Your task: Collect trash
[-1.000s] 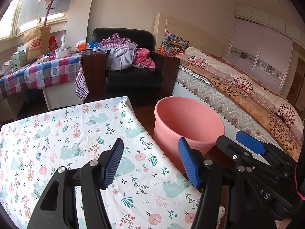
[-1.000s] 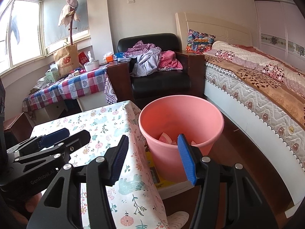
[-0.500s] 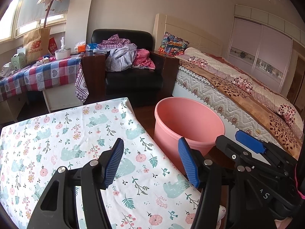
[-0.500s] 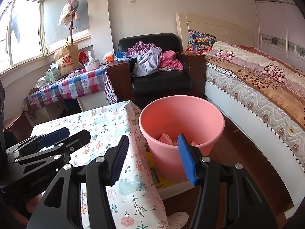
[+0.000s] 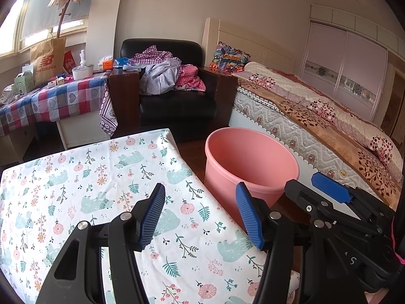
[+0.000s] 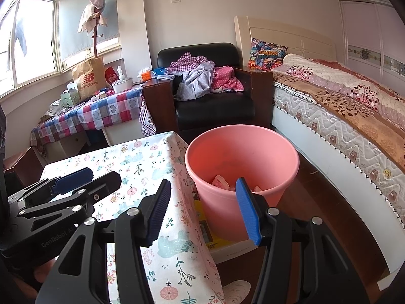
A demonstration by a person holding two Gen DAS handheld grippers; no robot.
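A pink plastic bin (image 5: 249, 159) stands on the floor beside the table with the floral cloth (image 5: 96, 177). In the right wrist view the bin (image 6: 241, 149) holds several pale pink scraps (image 6: 220, 182) at its bottom. My left gripper (image 5: 200, 215) is open and empty above the table's right edge. My right gripper (image 6: 202, 209) is open and empty, hovering near the bin's near rim. Each gripper shows in the other's view, the right one (image 5: 329, 192) and the left one (image 6: 73, 179).
A bed (image 5: 316, 116) runs along the right. A black armchair (image 5: 177, 101) piled with clothes stands behind the bin. A plaid-covered side table (image 5: 50, 98) with a paper bag and boxes is at the back left. A yellow box (image 6: 205, 225) lies under the bin.
Both grippers stay open and nearly still. The views have only drifted slightly.
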